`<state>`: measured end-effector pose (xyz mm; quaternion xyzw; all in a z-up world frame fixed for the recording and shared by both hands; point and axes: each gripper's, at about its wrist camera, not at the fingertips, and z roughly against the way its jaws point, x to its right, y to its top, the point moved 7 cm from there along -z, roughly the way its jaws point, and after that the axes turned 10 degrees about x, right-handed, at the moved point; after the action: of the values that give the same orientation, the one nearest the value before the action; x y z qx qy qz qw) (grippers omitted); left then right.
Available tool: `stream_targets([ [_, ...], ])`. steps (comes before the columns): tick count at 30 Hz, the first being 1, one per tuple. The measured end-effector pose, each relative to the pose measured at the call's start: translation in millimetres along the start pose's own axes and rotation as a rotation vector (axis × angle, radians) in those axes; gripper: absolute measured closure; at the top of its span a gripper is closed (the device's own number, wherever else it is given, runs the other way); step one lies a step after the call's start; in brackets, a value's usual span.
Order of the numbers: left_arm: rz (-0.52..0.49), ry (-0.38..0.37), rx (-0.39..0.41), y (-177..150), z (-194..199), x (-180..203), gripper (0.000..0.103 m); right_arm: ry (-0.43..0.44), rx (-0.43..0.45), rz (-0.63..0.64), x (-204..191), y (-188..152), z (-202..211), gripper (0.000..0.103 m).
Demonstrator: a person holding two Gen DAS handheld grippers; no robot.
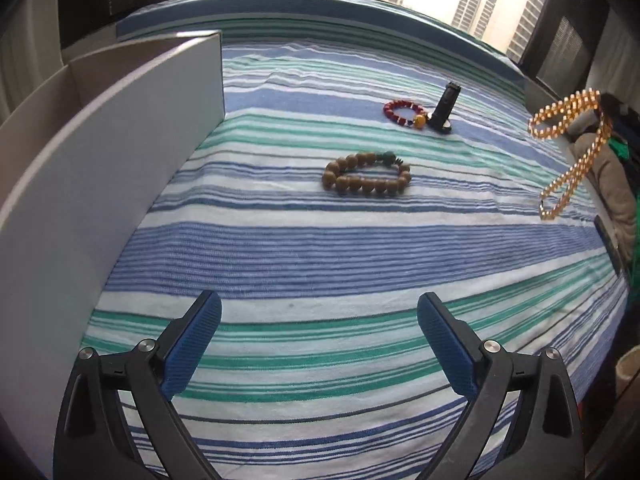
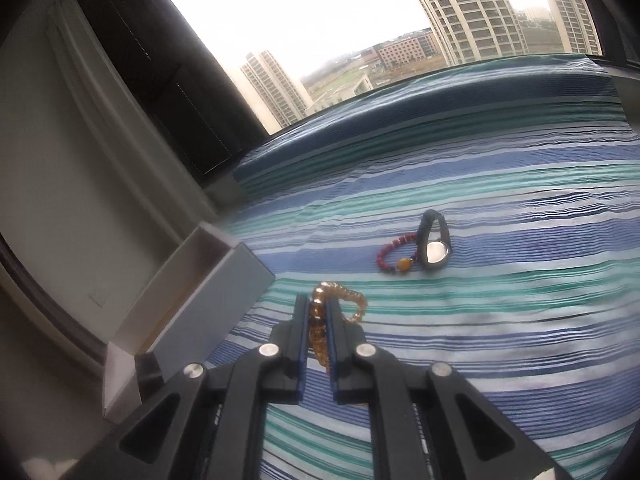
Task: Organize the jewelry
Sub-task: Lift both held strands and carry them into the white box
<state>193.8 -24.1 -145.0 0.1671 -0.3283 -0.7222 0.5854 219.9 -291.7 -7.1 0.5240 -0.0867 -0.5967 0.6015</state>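
My right gripper (image 2: 318, 304) is shut on a string of amber beads (image 2: 320, 320), which loops out past its fingertips. In the left wrist view the same amber beads (image 1: 572, 152) hang in the air at the far right, above the striped cloth. A brown wooden bead bracelet (image 1: 366, 176) lies on the cloth in the middle. Behind it lie a red bead bracelet (image 1: 404, 114) and a black wristwatch (image 1: 444, 108), side by side and touching. My left gripper (image 1: 320, 316) is open above the cloth, nothing between its blue pads. An open grey box (image 1: 120, 152) stands at the left.
The grey box (image 2: 192, 300) sits left of my right gripper, its inside partly visible. The red bracelet (image 2: 394, 256) and watch (image 2: 434, 246) lie beyond it. A window runs behind the striped cloth (image 1: 320, 248). Bundled fabric (image 1: 612, 188) lies off the cloth's right edge.
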Motion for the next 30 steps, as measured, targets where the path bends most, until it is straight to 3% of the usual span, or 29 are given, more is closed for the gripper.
stream_targets([
  [4,-0.100,0.037,-0.004,42.4,-1.4,12.2,0.004,-0.020,0.016,0.033,-0.8,-18.2,19.7,0.095],
  [10,-0.171,0.095,-0.001,88.1,-44.1,21.4,0.005,-0.001,-0.009,-0.028,6.3,-46.2,35.1,0.095],
  [14,-0.239,0.141,-0.058,87.6,-89.4,22.0,0.009,0.003,-0.023,-0.044,6.5,-56.4,46.9,0.095],
  [18,-0.264,0.124,-0.123,70.6,-117.7,18.2,0.020,0.004,-0.007,-0.045,2.9,-56.6,62.6,0.095],
  [20,-0.286,0.102,-0.113,65.1,-120.1,20.9,0.028,0.003,0.000,-0.047,4.0,-56.0,67.0,0.095],
  [24,-0.291,-0.005,-0.115,56.5,-112.8,34.0,0.093,-0.003,0.002,-0.060,8.1,-59.1,66.5,0.095],
  [27,-0.327,-0.007,-0.115,51.0,-105.2,41.0,0.094,-0.010,-0.006,-0.069,10.2,-64.3,61.7,0.095],
  [30,-0.287,-0.031,-0.081,55.0,-85.3,39.1,0.094,-0.008,-0.011,-0.075,9.0,-68.8,62.5,0.095],
])
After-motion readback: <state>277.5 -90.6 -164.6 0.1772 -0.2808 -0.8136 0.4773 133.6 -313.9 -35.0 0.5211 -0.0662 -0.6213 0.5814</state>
